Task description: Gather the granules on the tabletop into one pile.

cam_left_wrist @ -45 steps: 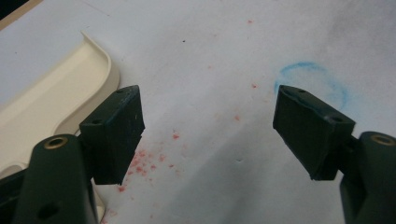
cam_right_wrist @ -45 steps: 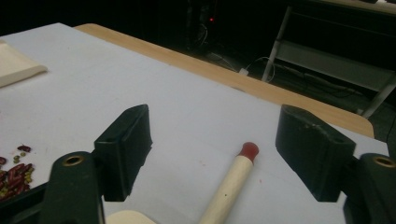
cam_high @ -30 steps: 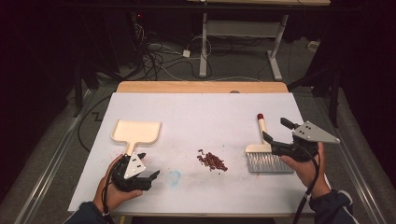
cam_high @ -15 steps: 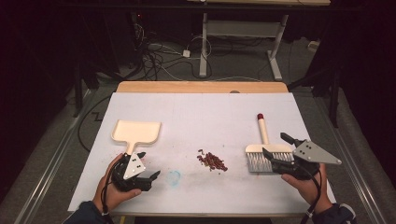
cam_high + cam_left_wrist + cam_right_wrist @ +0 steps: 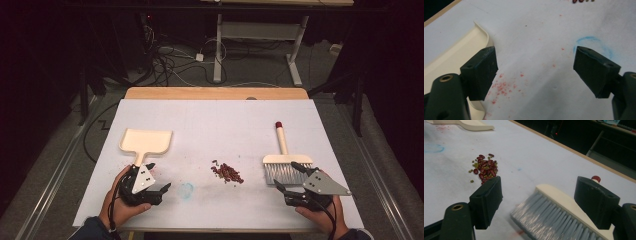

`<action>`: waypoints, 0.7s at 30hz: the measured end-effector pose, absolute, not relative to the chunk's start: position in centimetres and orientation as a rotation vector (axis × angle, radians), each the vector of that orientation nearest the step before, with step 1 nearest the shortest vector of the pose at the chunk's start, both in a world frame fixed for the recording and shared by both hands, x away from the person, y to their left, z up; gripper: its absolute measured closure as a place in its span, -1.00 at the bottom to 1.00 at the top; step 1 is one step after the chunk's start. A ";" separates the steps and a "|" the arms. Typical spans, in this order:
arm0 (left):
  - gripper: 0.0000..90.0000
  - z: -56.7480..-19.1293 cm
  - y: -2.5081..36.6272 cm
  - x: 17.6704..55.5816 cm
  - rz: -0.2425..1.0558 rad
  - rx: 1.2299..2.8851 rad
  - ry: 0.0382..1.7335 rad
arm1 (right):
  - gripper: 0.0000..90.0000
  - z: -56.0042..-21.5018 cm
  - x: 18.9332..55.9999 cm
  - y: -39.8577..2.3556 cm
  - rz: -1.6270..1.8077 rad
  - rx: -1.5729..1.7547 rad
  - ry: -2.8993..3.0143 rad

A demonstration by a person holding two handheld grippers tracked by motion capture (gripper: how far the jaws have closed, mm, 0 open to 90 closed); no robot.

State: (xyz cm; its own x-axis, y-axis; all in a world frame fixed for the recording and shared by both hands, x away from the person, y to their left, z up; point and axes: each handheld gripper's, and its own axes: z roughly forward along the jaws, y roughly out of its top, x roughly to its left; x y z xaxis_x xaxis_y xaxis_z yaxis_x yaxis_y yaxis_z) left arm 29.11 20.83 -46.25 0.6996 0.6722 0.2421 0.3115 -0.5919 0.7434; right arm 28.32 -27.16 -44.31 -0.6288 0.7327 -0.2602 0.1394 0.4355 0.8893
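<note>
Two grippers, both empty and spread wide: my right gripper [image 5: 289, 176] has dropped from above the brush [image 5: 285, 162] to table level just behind its grey bristles [image 5: 549, 220], while my left gripper [image 5: 157, 181], jaws just opened to their fullest with nothing between them, rests beside the dustpan [image 5: 146, 142] handle, so sweeping has not begun. One heap of red beans [image 5: 227, 172] lies between brush and dustpan on the white table [image 5: 215, 120], well apart from both; nothing blocks the path, only a faint blue ring [image 5: 594, 43] and red specks [image 5: 504, 86] mark the surface.
</note>
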 end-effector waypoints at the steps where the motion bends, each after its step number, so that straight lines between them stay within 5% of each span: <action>1: -0.58 -46.3 20.9 29.0 0.675 2.214 0.745 | -0.48 -44.2 28.3 -27.1 1.184 0.725 2.045; 21: -0.58 -46.4 20.8 29.1 0.682 2.223 0.750 | -0.48 -43.8 28.2 -27.1 1.191 0.724 2.039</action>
State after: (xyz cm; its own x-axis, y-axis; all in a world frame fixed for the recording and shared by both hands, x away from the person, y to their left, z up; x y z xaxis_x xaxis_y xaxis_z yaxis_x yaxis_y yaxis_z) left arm 29.06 20.82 -46.36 0.6963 0.6724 0.2511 0.3138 -0.5998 0.7361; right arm 28.23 -27.13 -43.81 -0.6297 0.7315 -0.2615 0.1317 0.4322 0.8921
